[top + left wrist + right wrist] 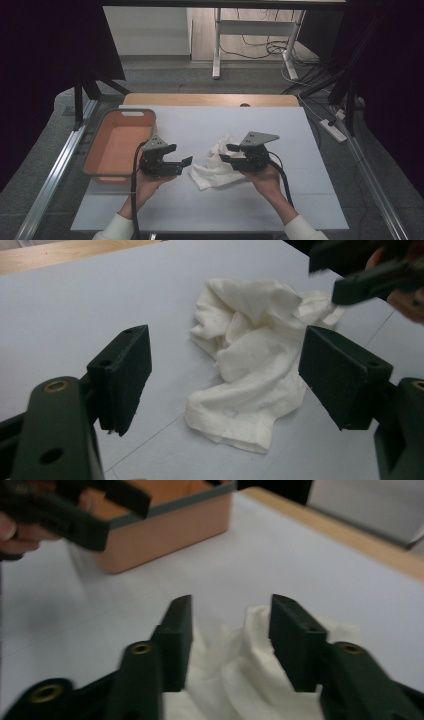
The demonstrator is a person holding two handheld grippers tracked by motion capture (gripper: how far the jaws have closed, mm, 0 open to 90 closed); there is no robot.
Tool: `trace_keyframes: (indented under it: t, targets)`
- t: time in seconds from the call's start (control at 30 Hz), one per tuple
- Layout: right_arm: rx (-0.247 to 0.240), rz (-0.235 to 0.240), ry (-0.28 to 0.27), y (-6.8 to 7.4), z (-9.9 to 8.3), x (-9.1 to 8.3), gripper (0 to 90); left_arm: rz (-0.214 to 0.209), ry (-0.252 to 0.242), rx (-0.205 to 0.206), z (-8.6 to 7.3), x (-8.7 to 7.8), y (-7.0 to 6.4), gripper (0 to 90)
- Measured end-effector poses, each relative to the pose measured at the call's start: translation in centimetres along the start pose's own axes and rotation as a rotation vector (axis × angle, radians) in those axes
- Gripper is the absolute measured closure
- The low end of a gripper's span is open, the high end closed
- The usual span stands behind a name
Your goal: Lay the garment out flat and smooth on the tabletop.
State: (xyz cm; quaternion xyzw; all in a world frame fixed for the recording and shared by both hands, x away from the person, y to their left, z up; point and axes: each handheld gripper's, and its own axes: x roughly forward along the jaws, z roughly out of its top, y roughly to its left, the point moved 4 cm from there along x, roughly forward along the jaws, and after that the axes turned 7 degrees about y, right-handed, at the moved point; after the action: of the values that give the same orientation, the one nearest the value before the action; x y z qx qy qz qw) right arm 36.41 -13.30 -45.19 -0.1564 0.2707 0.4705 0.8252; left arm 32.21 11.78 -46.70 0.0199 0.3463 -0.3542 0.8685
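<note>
Approach stage: both grippers close in on the cloth [216,165], crumpled mid-desk beside the bin [118,145]. Left gripper [186,161] jaws released, right gripper [226,152] jaws released over the cloth's edge. Next, probably: lower, pinch the fabric.

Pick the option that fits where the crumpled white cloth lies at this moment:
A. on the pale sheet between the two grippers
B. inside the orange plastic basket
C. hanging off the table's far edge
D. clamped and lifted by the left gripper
A: the crumpled white cloth lies flat on the pale sheet, with the open left gripper and right gripper on either side of it, and outside the orange plastic basket.
</note>
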Motion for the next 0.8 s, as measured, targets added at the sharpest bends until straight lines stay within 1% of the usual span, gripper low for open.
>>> trace_keyframes:
  t: [0.1,0.17,0.27,0.37,0.43,0.5,0.57,0.67,0.77,0.8]
  targets:
    - [-0.001,-0.106,-0.025,-1.0,0.2,-1.6,42.6,0.000,0.002,0.004,0.0,0.0,-0.1,21.8]
    - [0.017,-0.158,-0.018,-2.0,-0.1,-2.4,41.1,0.001,0.000,0.002,0.0,0.0,-0.1,21.8]
    - [0.062,-0.189,-0.008,-3.7,-1.0,-2.9,40.2,0.004,-0.001,0.002,0.1,-0.1,0.0,21.8]
    - [0.093,-0.209,0.035,-5.2,-2.1,-2.7,37.8,-0.004,-0.002,0.000,0.1,-0.1,-0.1,21.8]
    - [0.125,-0.206,0.056,-6.1,-2.9,-2.4,37.1,-0.005,-0.001,0.002,0.1,0.0,-0.1,21.7]
    - [0.158,-0.192,0.084,-6.9,-3.6,-2.0,35.7,-0.007,0.003,0.003,0.1,0.0,-0.2,21.5]
    - [0.176,-0.180,0.102,-7.4,-4.3,-1.7,35.7,-0.006,0.006,0.005,0.0,0.1,-0.2,21.5]
    - [0.192,-0.152,0.132,-7.6,-4.9,-1.1,34.4,-0.007,0.008,0.004,0.0,0.1,-0.1,21.5]
    - [0.189,-0.126,0.151,-7.3,-5.0,-0.4,31.9,-0.008,0.006,0.003,0.0,0.1,-0.2,21.5]
    - [0.185,-0.108,0.157,-7.0,-5.1,-0.1,31.8,-0.008,0.006,0.003,0.0,0.1,-0.2,21.5]
